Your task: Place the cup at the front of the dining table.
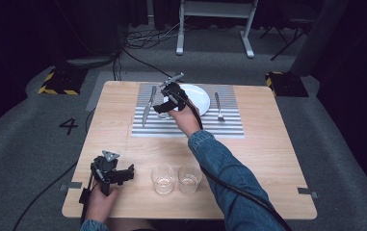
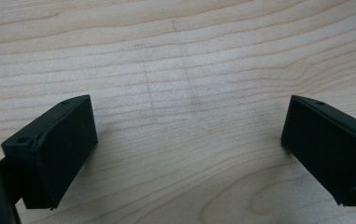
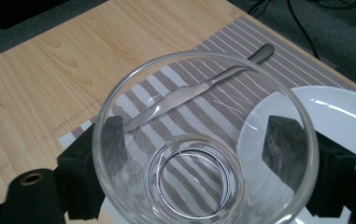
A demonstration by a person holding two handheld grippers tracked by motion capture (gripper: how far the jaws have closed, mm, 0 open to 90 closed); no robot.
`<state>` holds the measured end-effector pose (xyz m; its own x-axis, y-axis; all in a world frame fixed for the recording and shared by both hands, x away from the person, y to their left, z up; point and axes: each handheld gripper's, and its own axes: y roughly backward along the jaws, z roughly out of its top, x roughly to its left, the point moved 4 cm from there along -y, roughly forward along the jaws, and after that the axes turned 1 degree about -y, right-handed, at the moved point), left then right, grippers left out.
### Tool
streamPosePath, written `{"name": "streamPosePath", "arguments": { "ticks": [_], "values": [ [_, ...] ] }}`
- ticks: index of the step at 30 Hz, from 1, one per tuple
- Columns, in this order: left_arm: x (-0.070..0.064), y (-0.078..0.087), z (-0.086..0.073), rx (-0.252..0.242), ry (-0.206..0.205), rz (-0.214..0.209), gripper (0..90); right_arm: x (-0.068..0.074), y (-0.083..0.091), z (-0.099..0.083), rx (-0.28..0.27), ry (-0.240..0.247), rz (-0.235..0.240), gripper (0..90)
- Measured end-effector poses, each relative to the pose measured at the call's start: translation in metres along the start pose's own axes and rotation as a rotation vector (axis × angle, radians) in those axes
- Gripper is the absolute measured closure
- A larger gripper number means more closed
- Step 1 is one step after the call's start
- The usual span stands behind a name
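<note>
A clear empty drinking glass (image 3: 195, 179) is held between the two jaws of my right gripper (image 3: 199, 149), which is shut on its sides. That right gripper (image 1: 170, 103) hovers over the striped placemat (image 1: 186, 124), between the knife (image 1: 147, 106) and the white plate (image 1: 198, 96). Through the glass I see the knife (image 3: 199, 86) lying on the placemat (image 3: 133, 135) and the plate's rim (image 3: 339, 116) at the right. My left gripper (image 1: 123, 174) rests low at the table's front left; its jaws (image 2: 189, 149) stand wide open over bare wood.
Two more clear glasses (image 1: 163, 178) (image 1: 189, 177) stand side by side near the front edge, right of the left gripper. A fork (image 1: 218, 107) lies on the mat, right of the plate. A white-legged frame (image 1: 215, 24) and cables sit beyond the table.
</note>
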<state>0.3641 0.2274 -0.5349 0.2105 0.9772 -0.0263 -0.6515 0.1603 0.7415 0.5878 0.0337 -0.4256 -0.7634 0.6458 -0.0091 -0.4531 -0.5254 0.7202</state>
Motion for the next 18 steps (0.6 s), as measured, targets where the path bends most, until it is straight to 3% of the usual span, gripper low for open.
{"name": "streamPosePath", "arguments": {
  "ticks": [6, 18],
  "values": [
    [0.0, 0.0, 0.0, -0.001, 0.001, 0.0, 3.7, 0.001, -0.017, -0.007, 0.011, -0.029, 0.019, 19.1],
    [0.0, 0.0, 0.0, 0.001, 0.0, -0.003, 3.7, 0.01, -0.038, -0.014, 0.044, -0.003, 0.072, 19.0]
  ]
}}
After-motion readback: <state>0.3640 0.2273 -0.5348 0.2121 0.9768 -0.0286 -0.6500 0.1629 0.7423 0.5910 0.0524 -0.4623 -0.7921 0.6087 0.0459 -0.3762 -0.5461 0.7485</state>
